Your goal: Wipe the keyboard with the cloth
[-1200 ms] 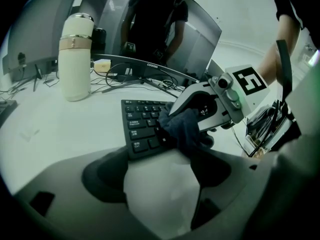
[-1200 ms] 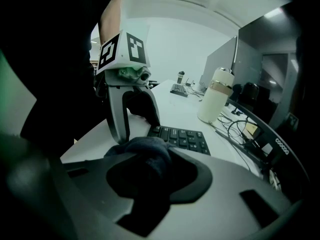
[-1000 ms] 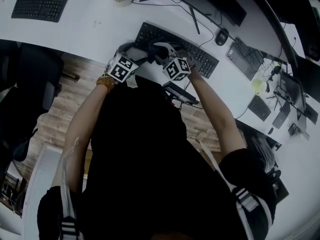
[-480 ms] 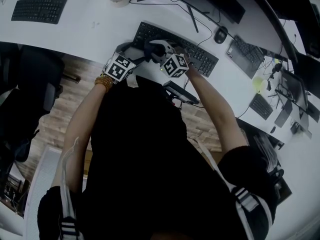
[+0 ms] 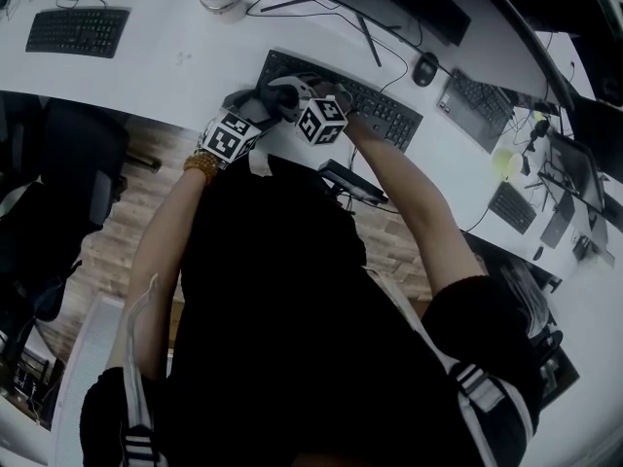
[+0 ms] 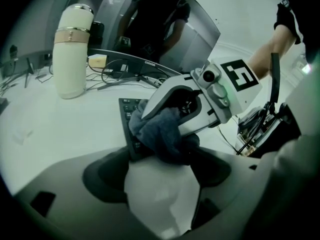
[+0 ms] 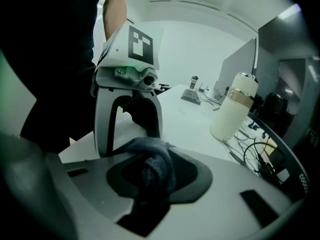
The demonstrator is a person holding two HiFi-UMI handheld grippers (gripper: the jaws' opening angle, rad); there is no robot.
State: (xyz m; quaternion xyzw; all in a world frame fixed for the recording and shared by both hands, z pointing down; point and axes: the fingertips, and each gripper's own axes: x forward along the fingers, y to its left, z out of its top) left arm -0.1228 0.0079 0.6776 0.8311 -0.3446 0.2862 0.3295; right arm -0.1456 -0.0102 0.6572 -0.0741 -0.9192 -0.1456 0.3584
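Nipped in the closed right gripper (image 7: 150, 184), the dark grey cloth (image 6: 167, 134) is swept leftward along the black keyboard (image 5: 384, 113) — wiping proceeds — beside the left gripper (image 6: 157, 174), spread and empty.

Head view looks steeply down on the desk (image 5: 175, 61). The gripper views, close in along their jaws, face each other and share the cloth (image 6: 162, 131) at their tips.

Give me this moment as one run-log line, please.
right tool: shut on cloth, at left end of keyboard | left tool: open, empty, beside cloth
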